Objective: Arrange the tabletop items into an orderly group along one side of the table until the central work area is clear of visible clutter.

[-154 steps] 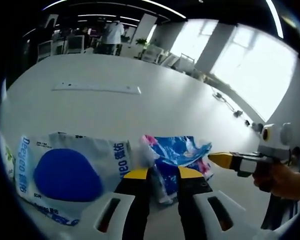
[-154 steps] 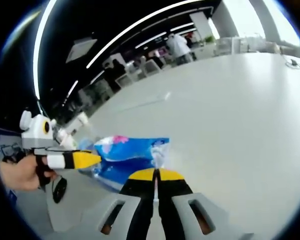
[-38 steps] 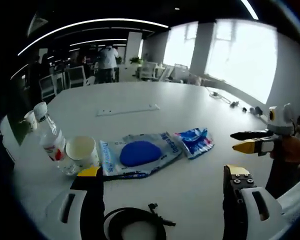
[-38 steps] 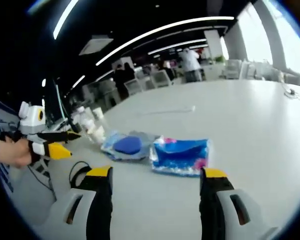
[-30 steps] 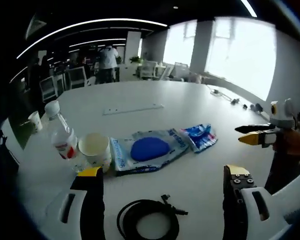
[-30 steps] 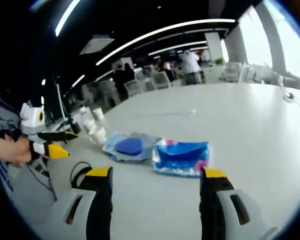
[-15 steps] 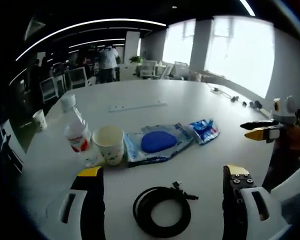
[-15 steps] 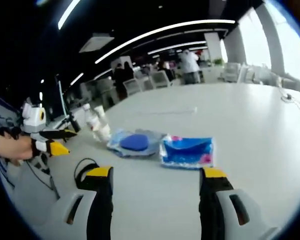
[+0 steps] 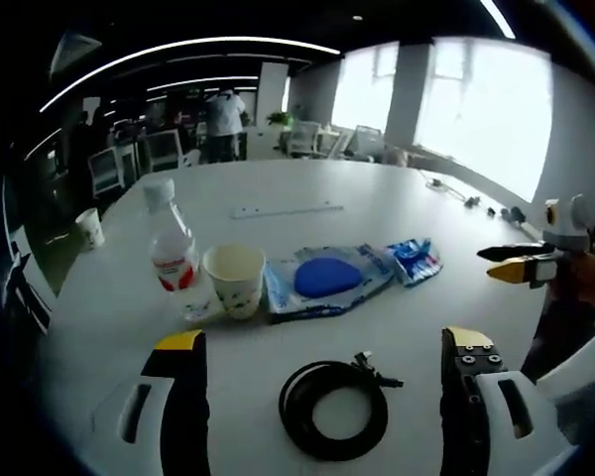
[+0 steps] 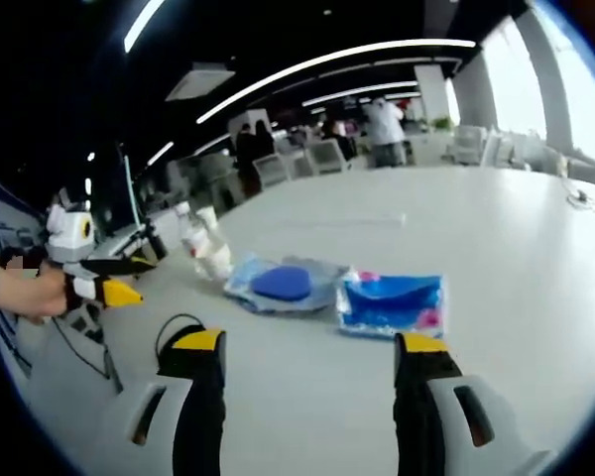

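Both grippers farther back, open

On my counter I count one clear water bottle with a white cap, one paper cup just beside it, and a second small paper cup well apart near the counter's edge. I count two flat packets: one pack with a blue oval and one smaller blue printed pack. There is one coiled black cable and one long white strip farther back. I hold two tools.
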The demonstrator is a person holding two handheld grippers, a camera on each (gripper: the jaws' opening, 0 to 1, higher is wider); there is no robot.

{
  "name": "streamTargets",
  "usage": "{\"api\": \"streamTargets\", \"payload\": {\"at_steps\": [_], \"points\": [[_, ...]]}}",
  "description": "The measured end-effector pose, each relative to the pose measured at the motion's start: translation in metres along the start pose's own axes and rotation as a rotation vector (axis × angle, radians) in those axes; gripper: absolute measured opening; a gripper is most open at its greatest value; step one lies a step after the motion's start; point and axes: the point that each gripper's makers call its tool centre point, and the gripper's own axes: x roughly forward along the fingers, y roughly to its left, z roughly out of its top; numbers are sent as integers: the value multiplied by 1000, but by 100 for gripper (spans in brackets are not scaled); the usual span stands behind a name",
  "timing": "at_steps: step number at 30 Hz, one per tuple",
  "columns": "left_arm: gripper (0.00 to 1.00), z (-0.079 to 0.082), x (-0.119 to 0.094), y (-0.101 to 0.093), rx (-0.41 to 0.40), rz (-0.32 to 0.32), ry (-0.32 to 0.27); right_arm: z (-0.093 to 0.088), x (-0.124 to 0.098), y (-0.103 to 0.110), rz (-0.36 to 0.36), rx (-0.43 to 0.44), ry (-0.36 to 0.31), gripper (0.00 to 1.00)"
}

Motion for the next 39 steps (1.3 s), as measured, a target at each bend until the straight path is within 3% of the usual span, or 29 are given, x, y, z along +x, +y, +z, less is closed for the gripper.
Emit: {"api": "streamTargets", "payload": {"at_steps": [39], "points": [[91,-48,-51,58,-150,151,10,-10,66,89,226,-96,108,63]]}}
